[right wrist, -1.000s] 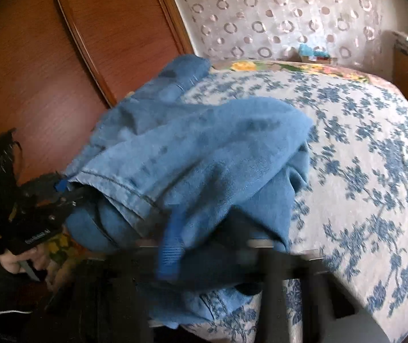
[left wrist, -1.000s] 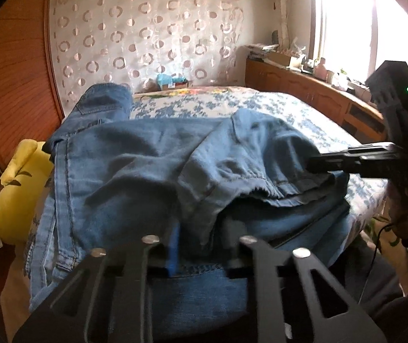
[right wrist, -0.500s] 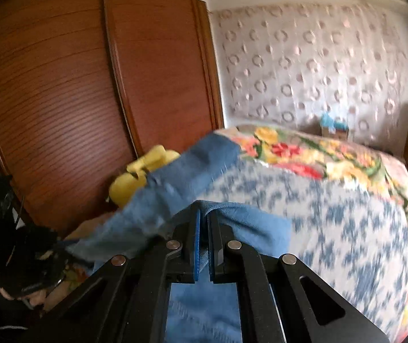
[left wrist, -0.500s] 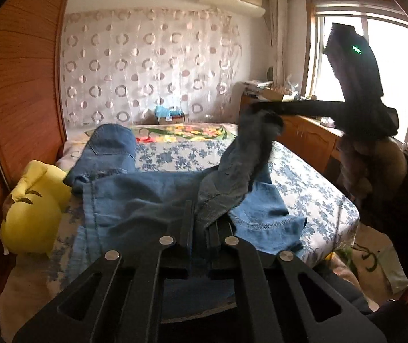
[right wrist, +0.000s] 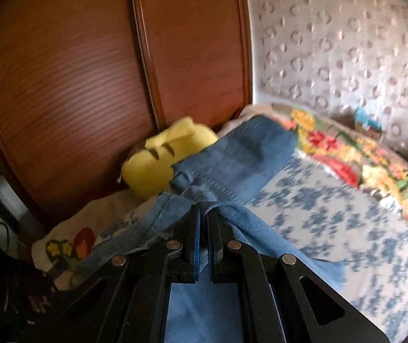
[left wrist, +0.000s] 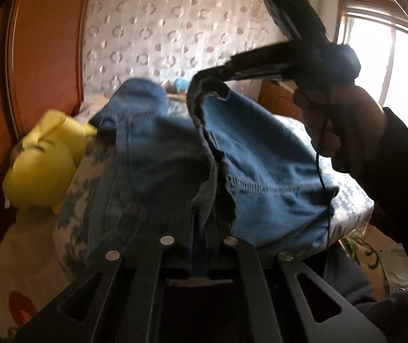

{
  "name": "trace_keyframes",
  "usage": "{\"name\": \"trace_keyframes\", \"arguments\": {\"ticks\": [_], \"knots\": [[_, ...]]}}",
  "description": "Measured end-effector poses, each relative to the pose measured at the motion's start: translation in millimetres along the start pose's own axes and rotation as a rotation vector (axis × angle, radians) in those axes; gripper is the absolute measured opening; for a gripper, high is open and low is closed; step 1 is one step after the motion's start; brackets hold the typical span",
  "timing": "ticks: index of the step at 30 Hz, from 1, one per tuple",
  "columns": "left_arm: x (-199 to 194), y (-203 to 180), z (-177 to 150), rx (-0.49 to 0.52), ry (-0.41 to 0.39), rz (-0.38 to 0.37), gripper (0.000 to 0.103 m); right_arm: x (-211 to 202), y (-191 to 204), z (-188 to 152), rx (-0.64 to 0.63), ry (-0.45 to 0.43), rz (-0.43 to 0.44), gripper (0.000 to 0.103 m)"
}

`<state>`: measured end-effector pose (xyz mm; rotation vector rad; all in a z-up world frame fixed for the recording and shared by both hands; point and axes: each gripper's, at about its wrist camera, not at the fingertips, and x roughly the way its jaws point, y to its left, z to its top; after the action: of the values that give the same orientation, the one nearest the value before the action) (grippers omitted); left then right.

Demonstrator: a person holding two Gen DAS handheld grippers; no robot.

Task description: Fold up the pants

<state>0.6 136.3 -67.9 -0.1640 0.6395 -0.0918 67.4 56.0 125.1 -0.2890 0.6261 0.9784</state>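
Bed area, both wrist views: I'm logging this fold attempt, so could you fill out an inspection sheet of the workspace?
Surface: bed with a blue-flowered sheet; a bright floral cover lies at its far end.
Job's things: blue jeans lie partly on the bed, their near hem edge lifted and stretched between both grippers.
Clutter: yellow plush toy beside the jeans, against the wooden wardrobe.
Grippers: left gripper shut on the jeans; right gripper shut on the jeans, held higher by a hand.
Cables: thin dark cable hangs from the right gripper in front of the jeans.
Surroundings: ring-patterned curtain, bright window, bags on the floor at right.
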Motion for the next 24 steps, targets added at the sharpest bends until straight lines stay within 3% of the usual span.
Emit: {"name": "trace_keyframes", "arguments": {"ticks": [4, 6, 9, 10, 14, 18, 24], "knots": [[11, 12, -9, -0.032, 0.042, 0.030, 0.006, 51, -29, 12, -0.010, 0.073, -0.006, 0.004], [12, 17, -10, -0.044, 0.053, 0.044, 0.007, 68, -36, 10, -0.017, 0.103, -0.021, 0.016], [11, 22, -8, -0.061, 0.051, 0.058, 0.032, 71, -47, 8, -0.015, 0.086, -0.057, 0.042], [9, 23, -8, -0.061, 0.045, 0.062, 0.039, 66, -51, 7, -0.013, 0.073, -0.078, 0.046], [3, 20, -1, -0.051, 0.011, 0.061, 0.042, 37, -63, -4, -0.005, 0.014, -0.105, 0.046], [-2, 8, 5, -0.026, -0.029, 0.034, 0.042, 1, -81, -38, -0.001, -0.013, -0.127, 0.046], [13, -11, 14, 0.022, -0.019, -0.009, 0.040, -48, -104, -89, 0.021, -0.014, -0.200, 0.046]]}}
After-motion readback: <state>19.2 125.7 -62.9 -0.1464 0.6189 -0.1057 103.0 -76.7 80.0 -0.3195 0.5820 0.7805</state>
